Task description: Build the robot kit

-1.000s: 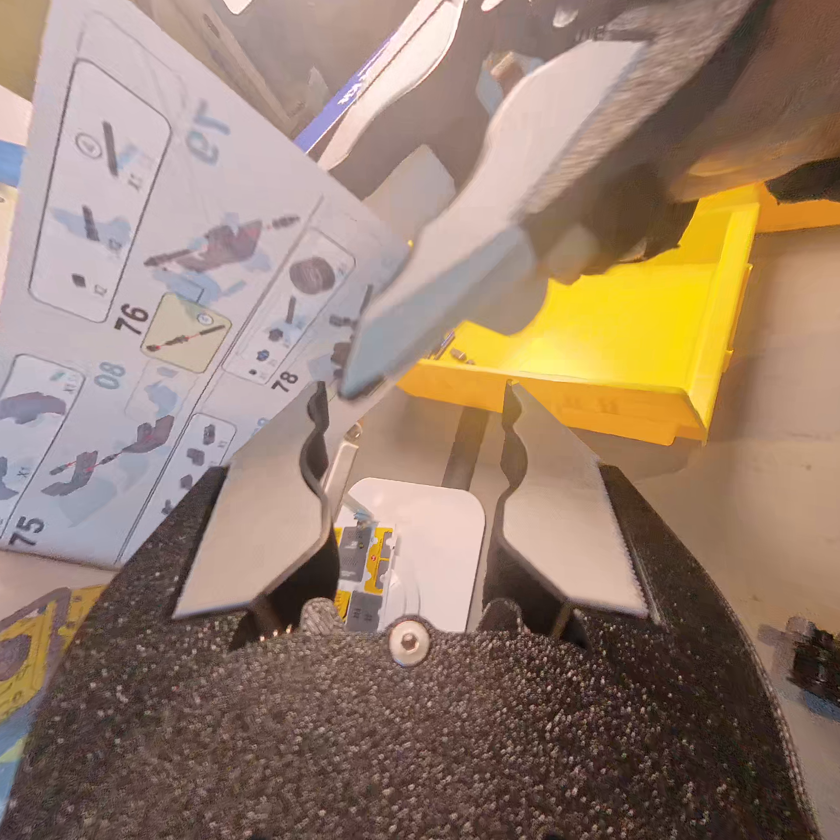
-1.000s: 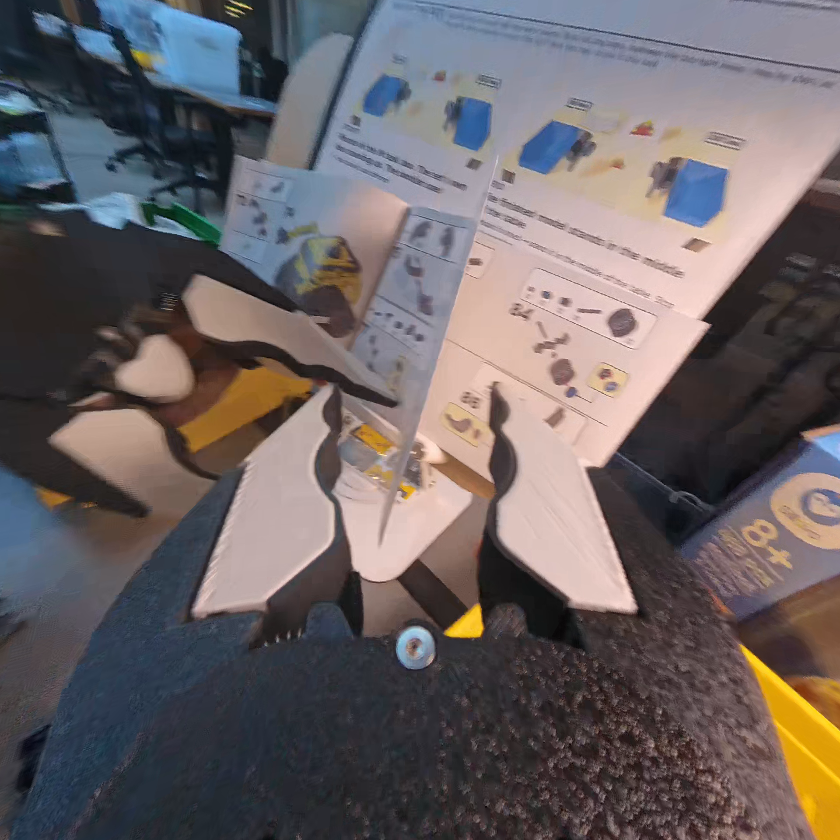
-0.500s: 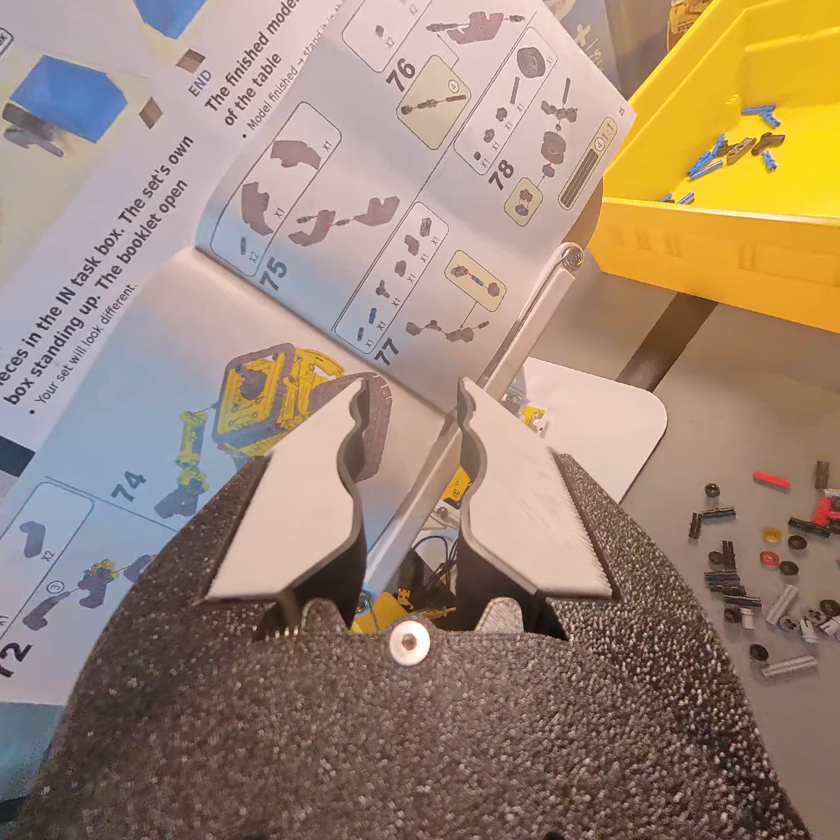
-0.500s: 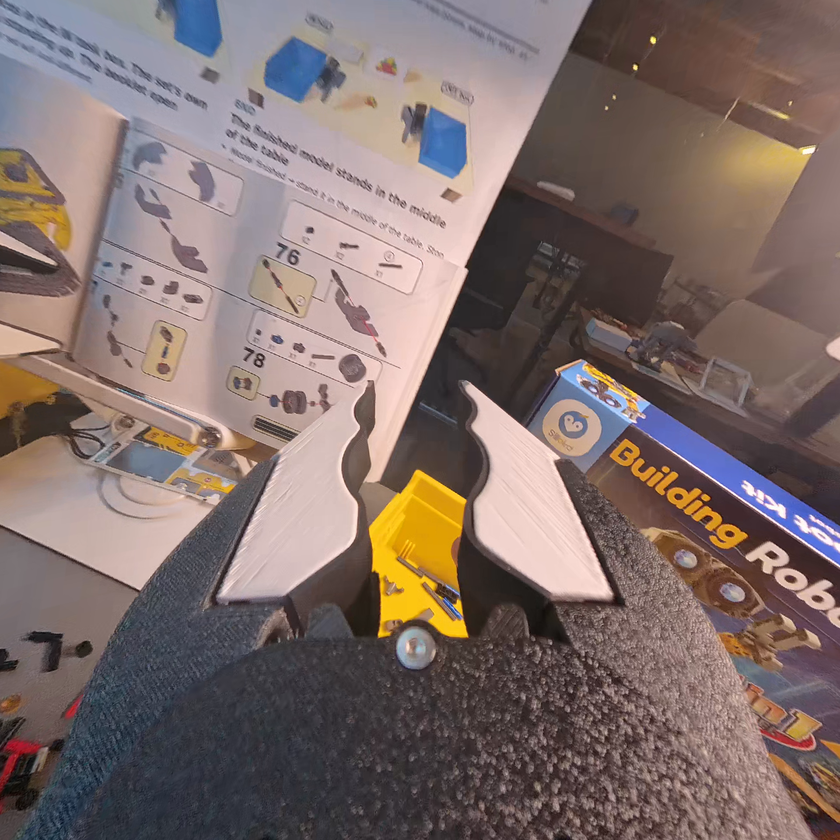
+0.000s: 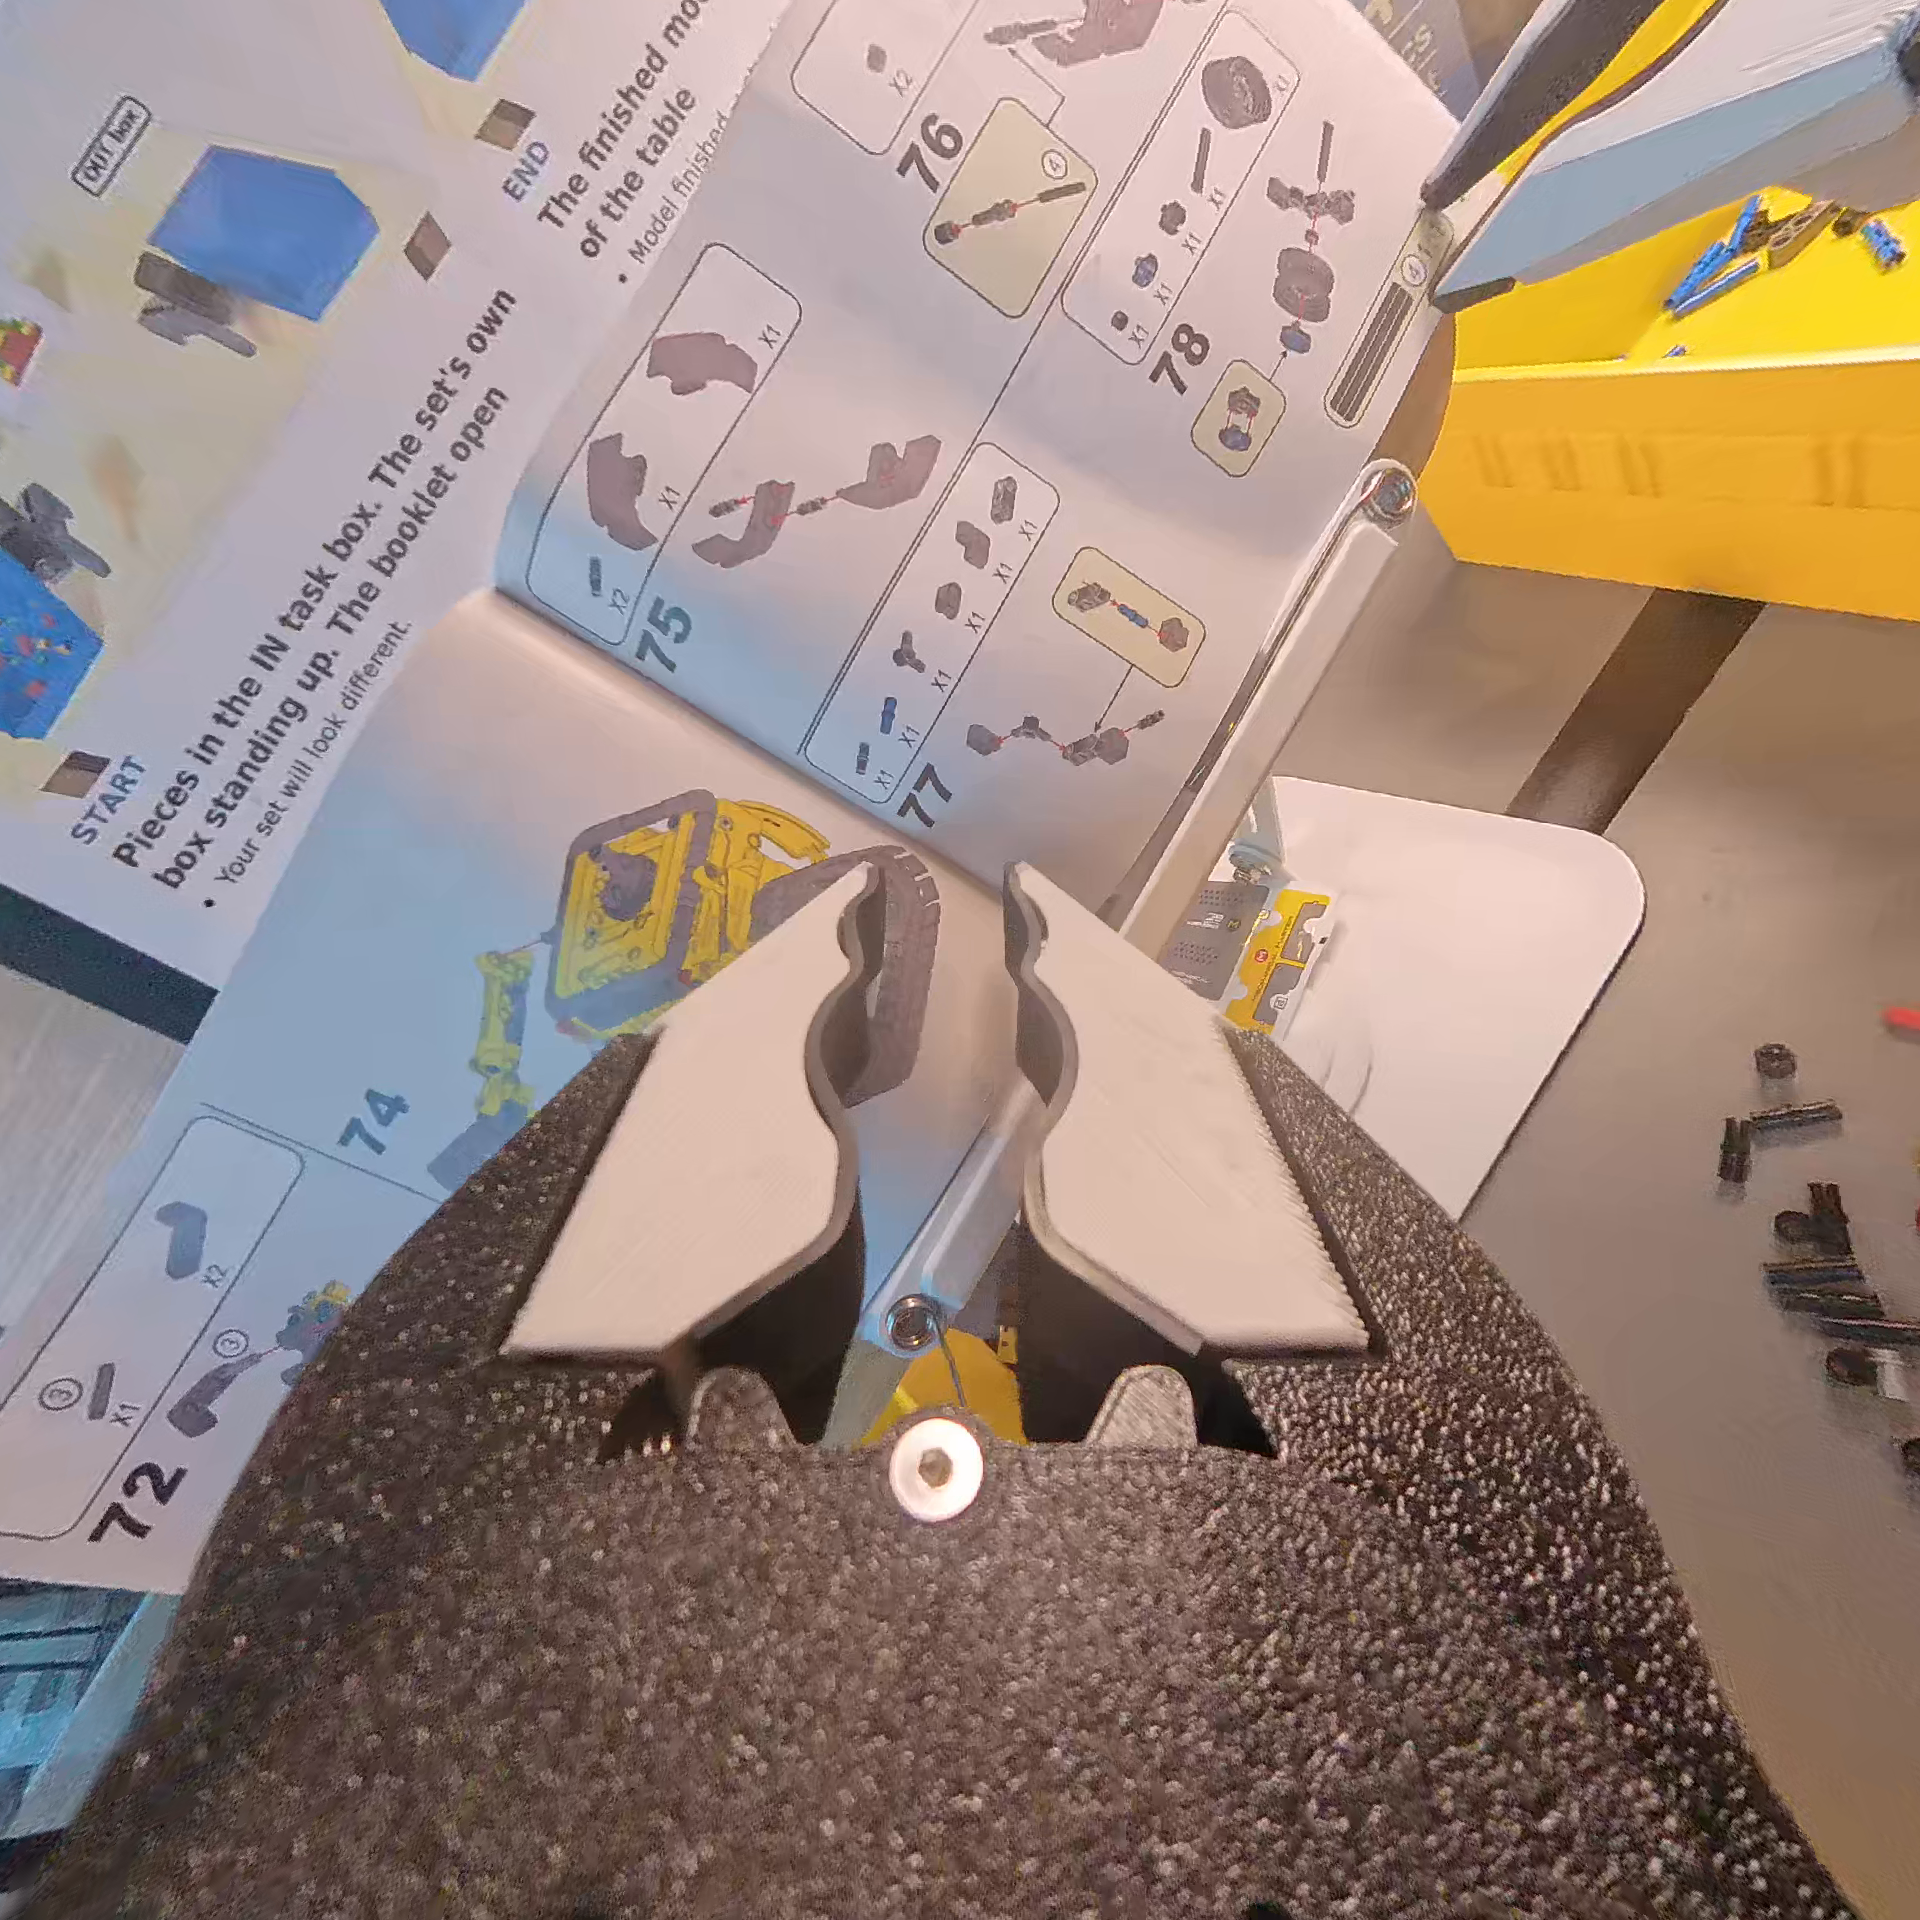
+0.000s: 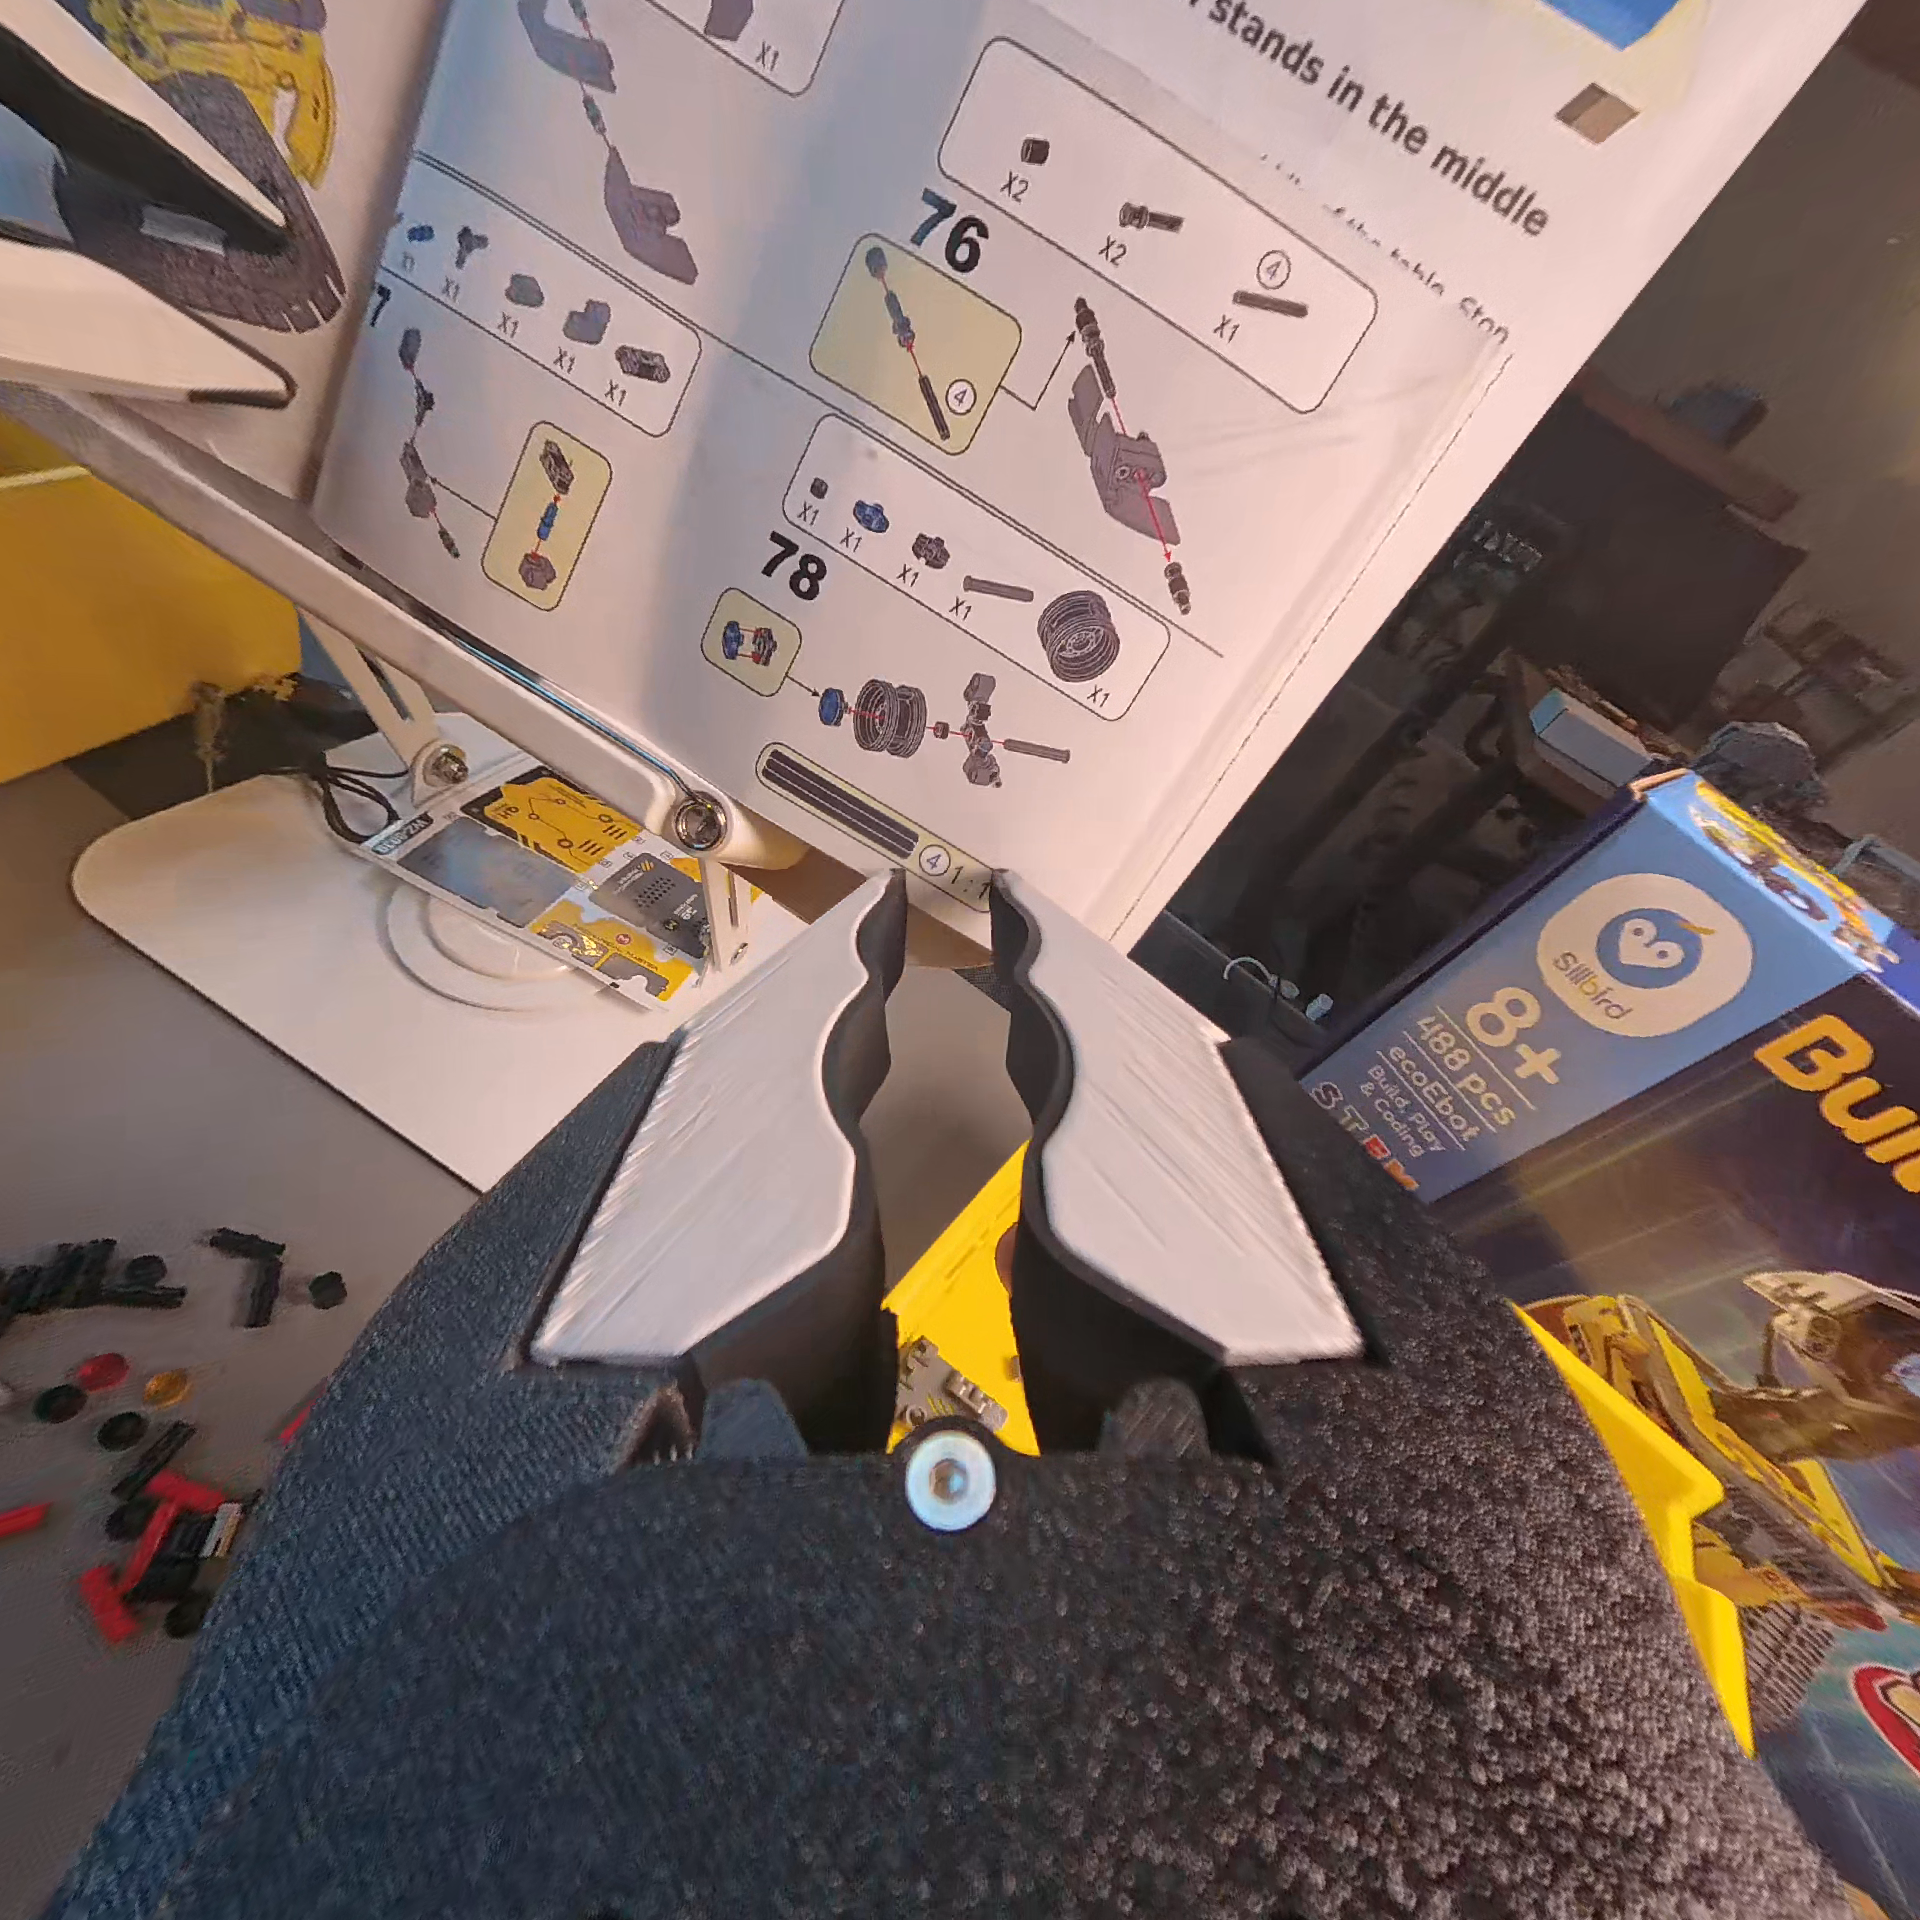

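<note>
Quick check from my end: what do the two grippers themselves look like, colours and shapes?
Both look alike. The left gripper and the right gripper each have a rough, speckled black body with a silver hex screw at the centre. Two flat, pale grey fingers taper forward, with wavy black pads along their inner edges; the left gripper's right-hand finger has a finely toothed outer edge. No cables or markings show.

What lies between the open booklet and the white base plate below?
Right wrist view: a silver stand bar under the booklet, and a yellow-grey card on the plate.

Grey wavy-edged tongs [image 5: 935,883] on speckled black bodies.
</note>
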Available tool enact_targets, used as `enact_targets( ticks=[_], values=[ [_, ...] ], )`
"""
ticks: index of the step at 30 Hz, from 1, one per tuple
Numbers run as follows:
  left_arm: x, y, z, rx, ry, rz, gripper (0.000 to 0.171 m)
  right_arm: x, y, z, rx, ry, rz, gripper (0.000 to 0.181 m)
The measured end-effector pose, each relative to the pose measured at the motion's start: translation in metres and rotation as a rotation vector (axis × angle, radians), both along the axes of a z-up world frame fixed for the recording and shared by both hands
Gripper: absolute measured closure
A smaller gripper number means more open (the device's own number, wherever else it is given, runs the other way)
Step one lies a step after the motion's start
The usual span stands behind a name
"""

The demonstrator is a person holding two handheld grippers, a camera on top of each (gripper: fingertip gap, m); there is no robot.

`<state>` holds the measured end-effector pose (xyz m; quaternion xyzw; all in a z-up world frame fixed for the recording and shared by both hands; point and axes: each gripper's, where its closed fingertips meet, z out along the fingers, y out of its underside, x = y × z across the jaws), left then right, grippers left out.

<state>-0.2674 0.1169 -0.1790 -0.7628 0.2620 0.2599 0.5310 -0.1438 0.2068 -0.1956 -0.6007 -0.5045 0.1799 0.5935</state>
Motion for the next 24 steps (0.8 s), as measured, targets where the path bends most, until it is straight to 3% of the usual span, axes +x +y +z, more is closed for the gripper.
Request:
enact_targets(
  ticks=[6,10,14,16,19,22,24],
  values=[
    [0.003,-0.005,0.0,0.01,-0.02,-0.044,0.142,-0.001,-0.002,-0.005,-0.006,-0.008,0.006,0.164],
    [0.018,-0.025,0.004,0.026,-0.134,-0.097,0.131,0.007,-0.015,0.011,-0.011,0.038,0.039,0.163],
    [0.056,-0.071,0.002,0.016,-0.316,-0.217,0.126,0.024,-0.068,0.045,-0.037,0.127,0.186,0.161],
    [0.08,-0.1,-0.014,-0.041,-0.389,-0.279,0.124,0.039,-0.106,0.042,-0.103,0.099,0.288,0.157],
    [0.114,-0.144,-0.054,-0.154,-0.481,-0.352,0.123,0.072,-0.167,0.001,-0.235,-0.054,0.434,0.157],
    [0.142,-0.177,-0.106,-0.312,-0.506,-0.394,0.122,0.112,-0.206,-0.063,-0.332,-0.215,0.454,0.154],
    [0.153,-0.186,-0.142,-0.44,-0.442,-0.401,0.119,0.135,-0.221,-0.105,-0.374,-0.301,0.43,0.154]
  ],
)
